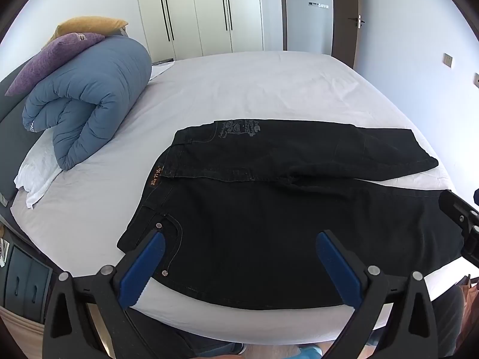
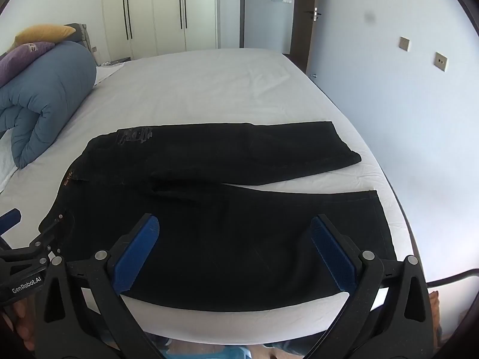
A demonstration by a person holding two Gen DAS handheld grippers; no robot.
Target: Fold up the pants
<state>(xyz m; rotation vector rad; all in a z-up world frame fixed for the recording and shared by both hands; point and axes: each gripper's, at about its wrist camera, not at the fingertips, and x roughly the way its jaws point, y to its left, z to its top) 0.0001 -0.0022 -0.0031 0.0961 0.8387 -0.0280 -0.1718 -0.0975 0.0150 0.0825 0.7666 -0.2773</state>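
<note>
Black pants (image 1: 269, 224): spread flat on the white bed (image 1: 239, 89), waistband left, legs splayed rightward. Left gripper (image 1: 239, 239) and right gripper (image 2: 235, 224): jaws fully spread, holding nothing, above the near leg. Rolled blue duvet (image 1: 89, 101) at far left.

White-sheeted bed (image 1: 254, 89), rolled blue duvet (image 1: 89, 101) at its left edge, cream wardrobe (image 1: 197, 12) behind, pale walls (image 2: 389, 89), dark-framed door (image 1: 344, 15), daylight.
</note>
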